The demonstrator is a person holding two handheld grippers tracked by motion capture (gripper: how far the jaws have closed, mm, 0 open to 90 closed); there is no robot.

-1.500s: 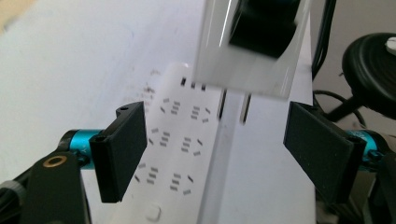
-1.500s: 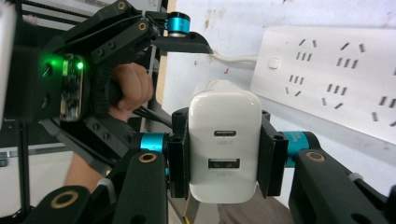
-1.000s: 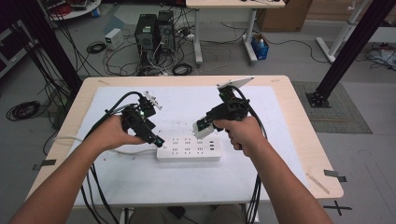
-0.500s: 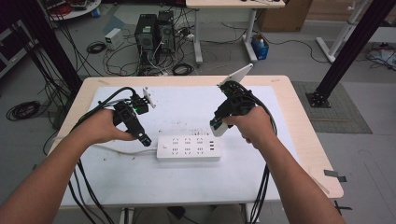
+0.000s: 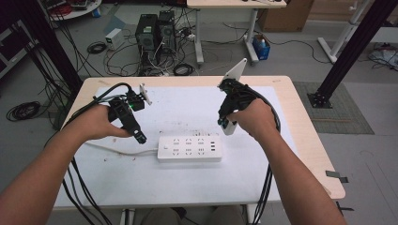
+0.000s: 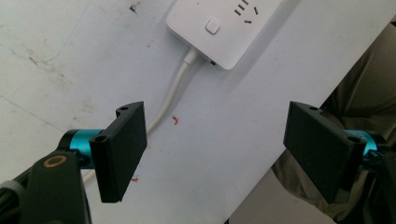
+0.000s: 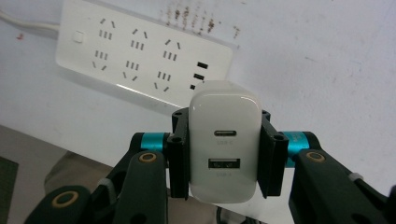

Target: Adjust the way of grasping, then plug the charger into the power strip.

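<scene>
Item 1: right gripper (image 7: 224, 154). Its 2 black jaws are clamping the flanks of a white charger (image 7: 225, 144), which is filling the gap between them. The charger's face is showing 2 ports, 1 slim above 1 wider. In the high view the right gripper (image 5: 226, 125) is hanging above the table (image 5: 309, 136), just beyond the far right end of the strip, with the right hand (image 5: 256, 117) wrapping its body.

Item 2: white power strip (image 5: 189, 148). It is lying flat on the white mat (image 5: 187, 103) near the middle of the table, between the 2 grippers. In the right gripper view the power strip (image 7: 135, 56) is showing 2 rows of sockets, 3 dark slots at 1 end and a square button at the other. Its white cord (image 5: 117, 151) is running off to the left.

Item 3: left gripper (image 6: 224, 149). Its jaws are standing wide apart with nothing between them, above the mat and the cord (image 6: 173, 93). In the high view the left gripper (image 5: 139, 137) is pointing down just left of the strip's button end, clear of it, in the left hand (image 5: 96, 123).
</scene>
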